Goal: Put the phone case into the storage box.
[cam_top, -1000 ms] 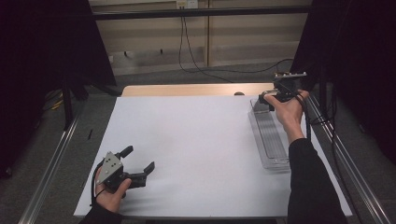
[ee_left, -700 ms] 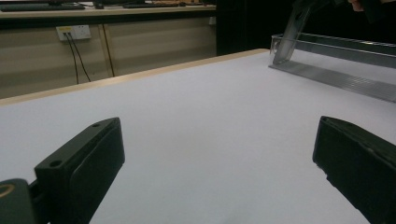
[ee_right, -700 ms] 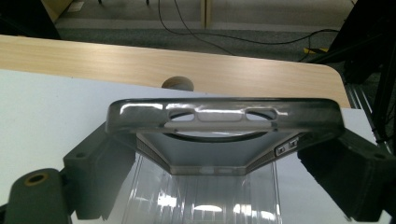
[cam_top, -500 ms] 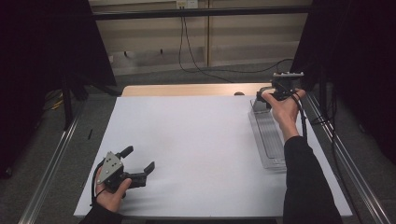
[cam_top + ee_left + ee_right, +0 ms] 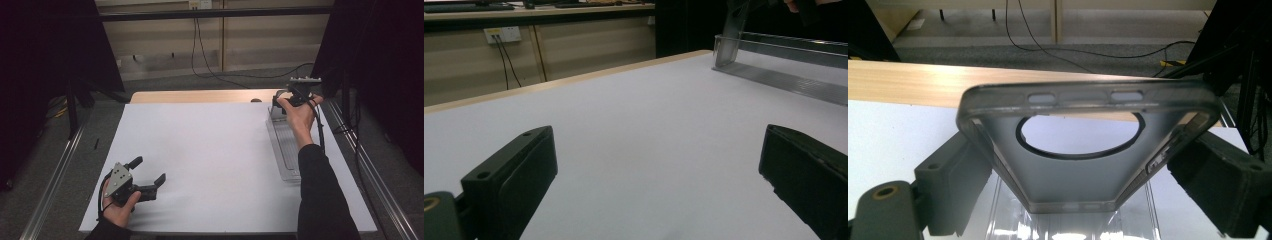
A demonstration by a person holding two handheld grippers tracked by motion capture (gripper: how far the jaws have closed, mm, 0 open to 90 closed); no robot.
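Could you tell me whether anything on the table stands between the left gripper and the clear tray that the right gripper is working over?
Nothing visible does. The left gripper sits open at the near left, and bare white table runs to the clear tray. The right gripper holds a phone case over the tray's far end.

Your high view is dim at both sides, where dark curtains swallow detail; the white table (image 5: 215, 150) is evenly lit from above with faint shadows. In your right gripper view, glare flares low on the clear tray (image 5: 1068, 227), and the near jaws blur softly.
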